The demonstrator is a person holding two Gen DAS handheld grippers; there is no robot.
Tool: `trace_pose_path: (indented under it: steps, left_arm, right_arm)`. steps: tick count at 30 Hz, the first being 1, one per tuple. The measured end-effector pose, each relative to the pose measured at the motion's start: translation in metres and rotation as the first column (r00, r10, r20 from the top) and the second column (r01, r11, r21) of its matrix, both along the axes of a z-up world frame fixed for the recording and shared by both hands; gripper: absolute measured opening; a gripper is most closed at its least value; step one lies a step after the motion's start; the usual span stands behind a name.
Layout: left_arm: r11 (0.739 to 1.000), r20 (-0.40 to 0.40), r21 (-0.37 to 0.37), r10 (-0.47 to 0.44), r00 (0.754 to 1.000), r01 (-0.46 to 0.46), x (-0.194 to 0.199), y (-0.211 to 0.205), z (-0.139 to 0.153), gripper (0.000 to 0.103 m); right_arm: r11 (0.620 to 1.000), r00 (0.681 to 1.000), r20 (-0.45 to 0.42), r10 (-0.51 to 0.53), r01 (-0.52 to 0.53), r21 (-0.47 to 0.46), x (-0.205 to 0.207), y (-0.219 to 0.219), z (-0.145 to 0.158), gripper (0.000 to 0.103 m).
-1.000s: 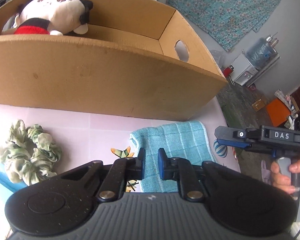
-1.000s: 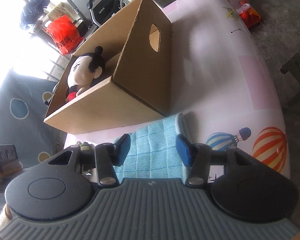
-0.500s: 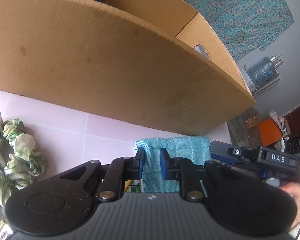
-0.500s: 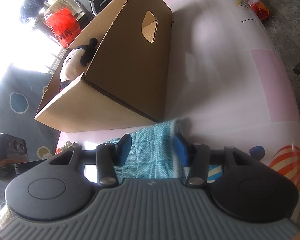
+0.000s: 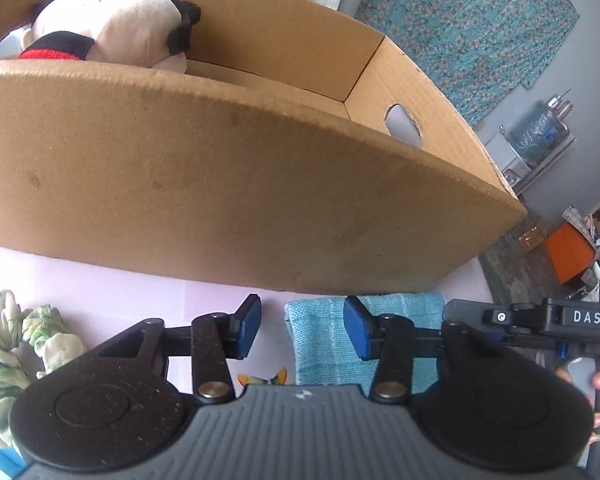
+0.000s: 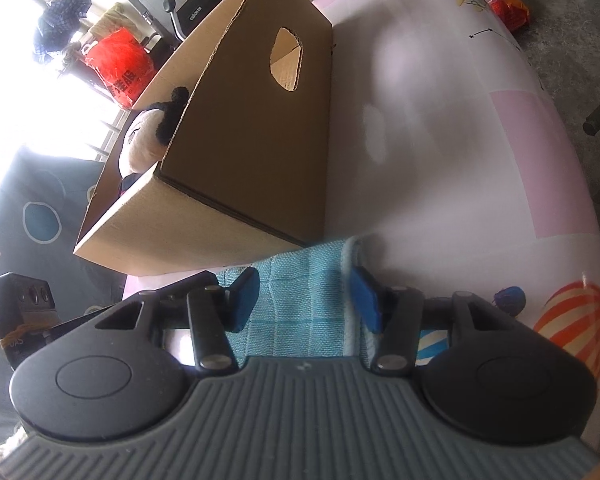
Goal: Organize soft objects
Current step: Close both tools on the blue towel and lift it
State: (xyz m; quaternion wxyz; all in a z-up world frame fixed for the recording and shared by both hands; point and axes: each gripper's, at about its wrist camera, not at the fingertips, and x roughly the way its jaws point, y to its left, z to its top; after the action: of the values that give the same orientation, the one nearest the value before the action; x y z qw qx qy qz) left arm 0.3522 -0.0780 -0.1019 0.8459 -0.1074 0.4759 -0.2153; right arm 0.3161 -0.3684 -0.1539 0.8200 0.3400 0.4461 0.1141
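A light blue towel (image 5: 324,340) lies on the pink table in front of a cardboard box (image 5: 220,184). My left gripper (image 5: 302,330) is open, its jaws astride the towel's left edge. My right gripper (image 6: 306,300) is open over the towel (image 6: 300,296), its jaws at either side of the cloth. A plush doll (image 5: 112,28) lies inside the box; it also shows in the right wrist view (image 6: 148,136). A green and white scrunchie (image 5: 16,352) lies at the left on the table.
The box (image 6: 236,160) has a handle hole in its end wall. The pink table (image 6: 460,152) with balloon prints extends right of the box. The other gripper's body (image 5: 548,324) shows at the right. Room clutter lies beyond the table edge.
My left gripper has opened from nearly shut and pulled back, so the box interior and doll show again. My right gripper has opened wider over the towel.
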Motion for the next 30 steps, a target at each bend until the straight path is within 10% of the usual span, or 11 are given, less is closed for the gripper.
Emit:
trace_pose_path:
  steps: [7,12,30]
  left_arm:
    - [0.999,0.047,-0.028,-0.032,0.998,0.034,-0.003,-0.006,-0.005,0.04]
    - [1.0,0.056,0.009,-0.013,0.998,0.012,-0.006,-0.003,-0.004,0.013]
    - [0.998,0.161,0.031,-0.05,0.986,0.046,-0.059,0.017,0.048,0.009]
  right_arm:
    - [0.999,0.999,0.008,-0.033,0.033,0.003,0.003,0.006,-0.003,0.049]
    - [0.997,0.998,-0.018,-0.066,0.065,-0.041,0.002,0.013,-0.006,0.01]
    - [0.99,0.987,0.158,0.003,0.019,-0.137,-0.057,0.051,0.059,0.005]
